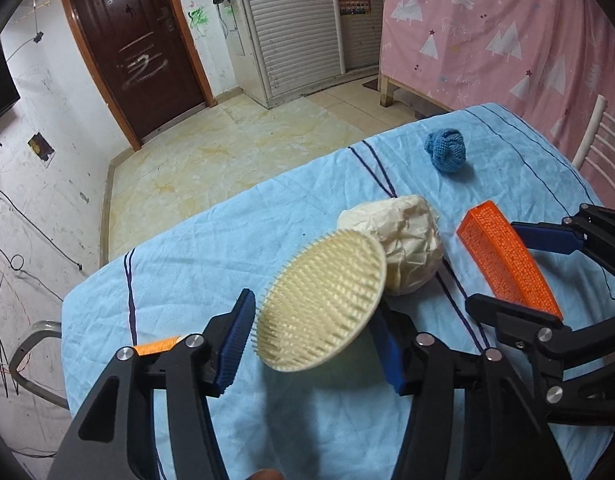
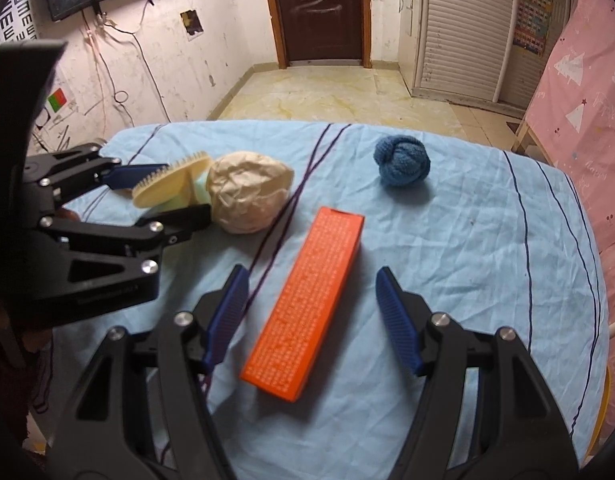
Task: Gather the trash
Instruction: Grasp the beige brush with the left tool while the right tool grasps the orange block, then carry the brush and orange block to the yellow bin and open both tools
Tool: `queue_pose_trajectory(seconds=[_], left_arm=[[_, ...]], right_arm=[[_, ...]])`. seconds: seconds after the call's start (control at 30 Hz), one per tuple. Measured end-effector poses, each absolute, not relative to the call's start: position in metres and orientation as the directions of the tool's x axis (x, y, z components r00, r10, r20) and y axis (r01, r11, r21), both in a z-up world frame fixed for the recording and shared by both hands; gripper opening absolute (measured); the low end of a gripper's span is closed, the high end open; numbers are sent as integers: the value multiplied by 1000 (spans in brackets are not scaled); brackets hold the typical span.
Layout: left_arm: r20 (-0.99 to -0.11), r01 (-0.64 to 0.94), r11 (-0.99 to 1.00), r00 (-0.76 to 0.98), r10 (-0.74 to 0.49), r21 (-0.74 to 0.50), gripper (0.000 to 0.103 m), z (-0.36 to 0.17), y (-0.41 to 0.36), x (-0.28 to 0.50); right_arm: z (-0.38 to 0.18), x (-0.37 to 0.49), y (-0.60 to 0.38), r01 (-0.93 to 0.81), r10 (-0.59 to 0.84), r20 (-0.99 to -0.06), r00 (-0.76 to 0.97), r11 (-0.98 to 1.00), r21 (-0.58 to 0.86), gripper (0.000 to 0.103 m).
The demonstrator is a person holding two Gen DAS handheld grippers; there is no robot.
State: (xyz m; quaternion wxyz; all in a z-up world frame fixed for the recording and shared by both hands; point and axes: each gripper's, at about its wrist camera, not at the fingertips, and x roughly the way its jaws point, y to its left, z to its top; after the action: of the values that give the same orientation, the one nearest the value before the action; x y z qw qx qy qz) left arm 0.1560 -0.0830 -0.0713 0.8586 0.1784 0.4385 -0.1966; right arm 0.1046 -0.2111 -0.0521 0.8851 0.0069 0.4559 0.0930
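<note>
My left gripper [image 1: 311,344] holds a cream oval bristle brush [image 1: 321,300] between its blue pads, tilted, above the blue tablecloth; in the right wrist view the brush [image 2: 169,180] shows a green back. A crumpled beige paper ball [image 1: 407,248] lies just behind it and also shows in the right wrist view [image 2: 247,196]. My right gripper [image 2: 313,316] is open, its fingers on either side of an orange box [image 2: 307,300] that lies on the cloth. The box also shows in the left wrist view [image 1: 507,260].
A blue knitted ball [image 2: 401,162] lies farther back on the table [image 2: 487,240]. A white chair [image 1: 603,152] stands at the table's right, a metal chair frame [image 1: 31,360] at its left. Pink cloth [image 1: 507,32] hangs at the right. Tiled floor and a brown door [image 2: 319,8] lie beyond.
</note>
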Motion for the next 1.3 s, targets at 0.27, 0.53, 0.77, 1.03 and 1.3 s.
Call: queue_pose_trajectory(seconds=[0.27,0.53,0.77,1.03,1.3], left_arm=[[-800,504,853,563,-206,135,32,-65,-83,147],[-779,488,864,586,-221,122,23,-53,-81,139],[-759,478,871,608,-232,116,23,-38,-76,129],[-737,484,864,633,-236,140,23,-18,-83,113],[-714,508,843,656,-245,178,23,1,-109,93]], right_arm=[[-53,102,-202,-159,135,-807,575,986,52,41],[-50,96,-211,-144,137,-802,581,987,64,22],[-41,87,-222,-132,143,-784,604,988,79,22],[-28,73,-234,-116,149,-759,634,988,97,22],[-18,55,-258,-88,152,-731,665,988,125,22]])
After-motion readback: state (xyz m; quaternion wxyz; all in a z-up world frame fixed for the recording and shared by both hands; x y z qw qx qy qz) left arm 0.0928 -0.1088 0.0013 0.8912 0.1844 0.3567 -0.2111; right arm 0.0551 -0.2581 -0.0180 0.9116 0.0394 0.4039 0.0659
